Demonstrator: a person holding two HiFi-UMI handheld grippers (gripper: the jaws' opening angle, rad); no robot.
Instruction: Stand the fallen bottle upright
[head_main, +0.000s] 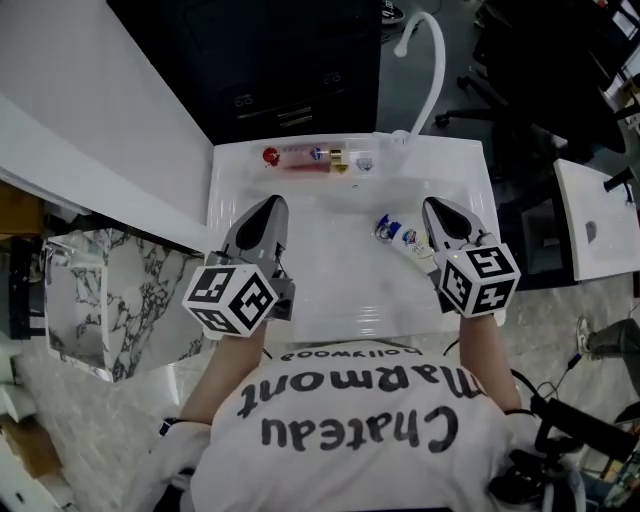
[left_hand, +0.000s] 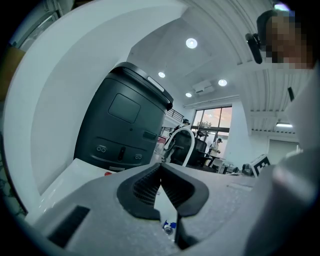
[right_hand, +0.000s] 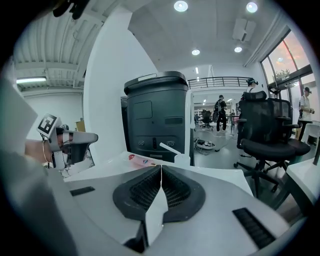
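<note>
Both the left tool (head_main: 271, 204) and right tool (head_main: 436, 207) are closed on nothing, and the small fallen bottle (head_main: 398, 235) lies slantwise on the white counter (head_main: 340, 285) just left of the right tool, the nearer one.

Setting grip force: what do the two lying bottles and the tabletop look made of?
Far bottle: likely clear plastic, glossy; pinkish see-through body, red cap.
Near bottle: probably plastic, opaque white with a printed label and a blue cap; too small to be sure.
Tabletop: smooth white with a faint sheen; laminate or painted board, can't tell which.
</note>
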